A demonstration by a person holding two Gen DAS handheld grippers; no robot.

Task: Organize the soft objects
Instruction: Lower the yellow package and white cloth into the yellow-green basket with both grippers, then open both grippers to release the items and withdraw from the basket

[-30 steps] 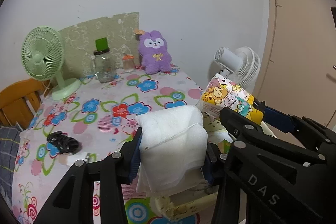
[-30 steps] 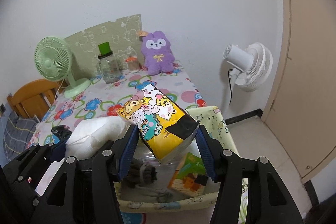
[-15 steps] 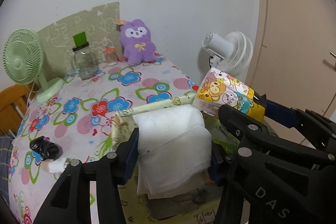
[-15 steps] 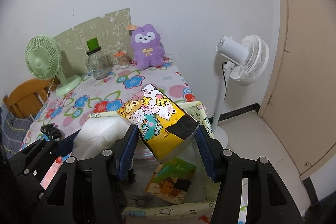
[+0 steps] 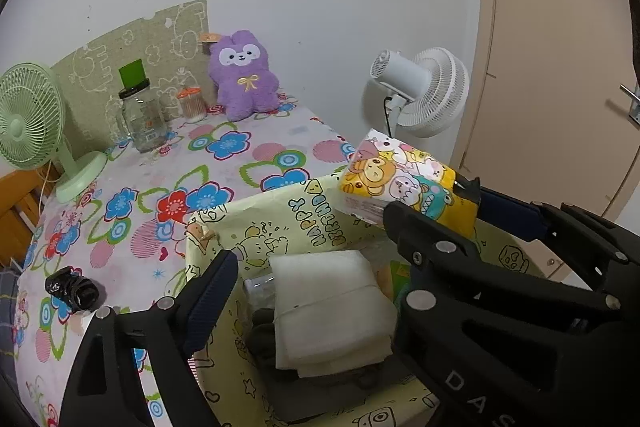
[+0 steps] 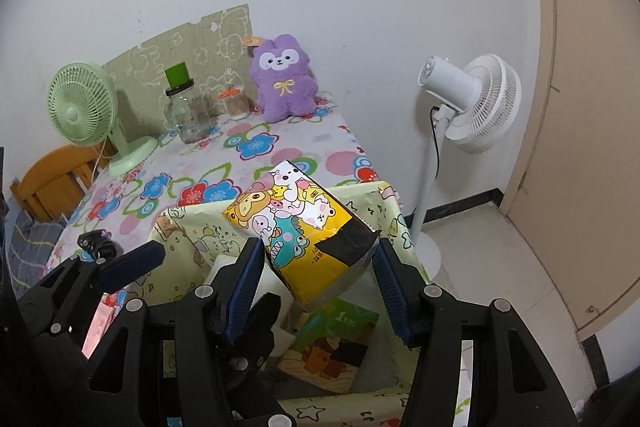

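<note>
A folded white cloth (image 5: 328, 303) lies inside the yellow cartoon-print fabric bin (image 5: 256, 235), on top of dark items. My left gripper (image 5: 308, 267) is open above it, fingers apart on either side, not touching. My right gripper (image 6: 316, 263) is shut on a yellow cartoon tissue pack (image 6: 304, 231), held over the bin (image 6: 180, 227); the pack also shows in the left wrist view (image 5: 404, 183). A purple plush bunny (image 5: 244, 75) sits against the wall at the table's back.
The floral table (image 5: 132, 187) holds a green desk fan (image 5: 28, 119), a glass jar with a green lid (image 5: 140, 111), a small jar (image 5: 192, 103) and a black object (image 5: 72, 289). A white standing fan (image 6: 468, 107) and a door are to the right. A picture box (image 6: 332, 343) lies in the bin.
My left gripper carried the white cloth from over the table to the bin, opened and let it go; it now lies in the bin. My right gripper followed over the bin, holding the pack.
</note>
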